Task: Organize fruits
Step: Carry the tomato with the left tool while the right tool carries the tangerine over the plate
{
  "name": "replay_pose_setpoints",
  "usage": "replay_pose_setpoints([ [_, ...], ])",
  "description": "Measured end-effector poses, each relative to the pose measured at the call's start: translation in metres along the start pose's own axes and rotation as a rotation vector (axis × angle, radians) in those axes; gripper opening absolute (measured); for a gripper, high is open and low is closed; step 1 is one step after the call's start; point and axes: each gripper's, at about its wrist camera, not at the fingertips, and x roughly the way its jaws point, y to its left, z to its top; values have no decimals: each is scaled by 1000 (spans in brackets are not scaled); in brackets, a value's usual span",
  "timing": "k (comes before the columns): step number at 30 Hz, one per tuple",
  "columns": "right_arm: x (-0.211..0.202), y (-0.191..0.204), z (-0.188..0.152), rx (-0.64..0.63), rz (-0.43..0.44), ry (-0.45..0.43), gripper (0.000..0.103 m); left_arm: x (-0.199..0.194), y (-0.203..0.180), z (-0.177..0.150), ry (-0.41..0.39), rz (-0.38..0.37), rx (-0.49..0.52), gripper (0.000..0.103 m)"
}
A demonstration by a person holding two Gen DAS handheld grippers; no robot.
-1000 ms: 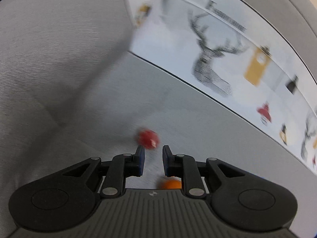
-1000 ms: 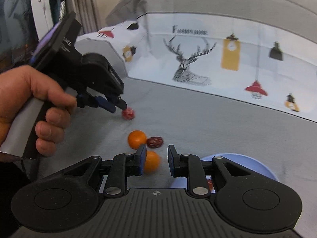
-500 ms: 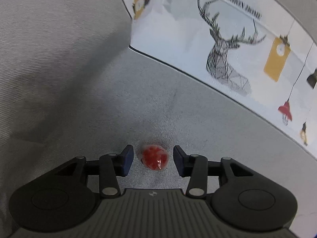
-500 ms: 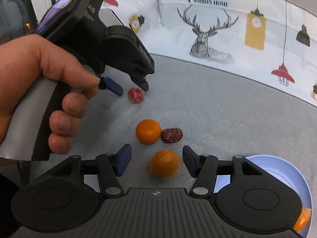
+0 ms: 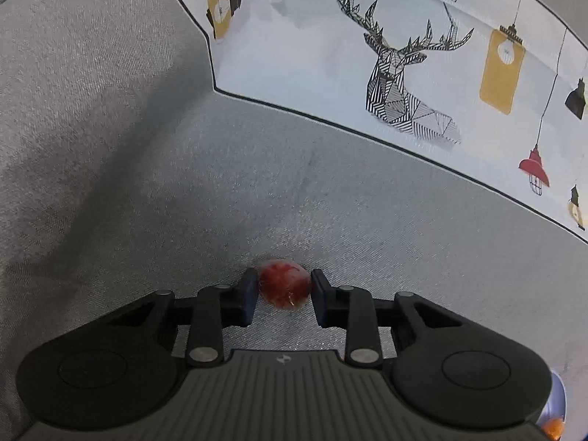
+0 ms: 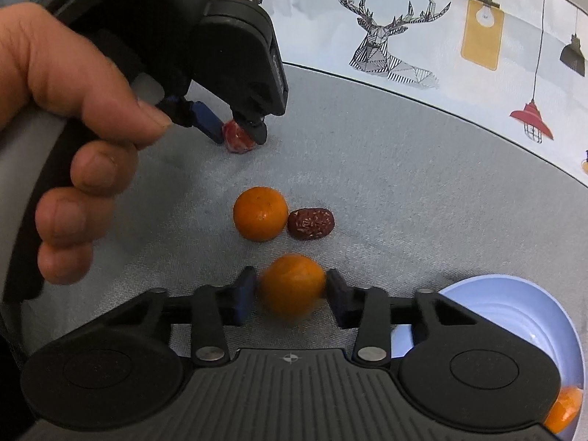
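Observation:
A small red fruit [image 5: 284, 284] lies on the grey seat. My left gripper [image 5: 283, 294] straddles it with its jaws closing and both blue pads touching its sides. The right wrist view shows that same left gripper [image 6: 238, 133] pinching the red fruit [image 6: 239, 141]. My right gripper [image 6: 291, 296] has its jaws closing on a mandarin [image 6: 292, 286], with a pad against each side. A second mandarin [image 6: 260, 213] and a dark red date [image 6: 310, 223] lie touching each other just beyond it.
A light blue bowl [image 6: 514, 316] sits at the lower right and holds an orange fruit [image 6: 566, 409]. A person's hand [image 6: 73, 110] grips the left tool. A deer-print cushion [image 5: 397, 73] lines the back, and a grey armrest [image 5: 92, 92] rises at left.
Both grippers came down toward the seat. Each pair of jaws spread around its fruit and then narrowed onto it: the left on the red fruit, the right on the near mandarin.

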Motion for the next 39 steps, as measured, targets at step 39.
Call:
replay_pose_setpoints([
  [39, -170, -111, -92, 348, -266, -272, 41, -123, -72, -137, -127, -239, 316, 33],
])
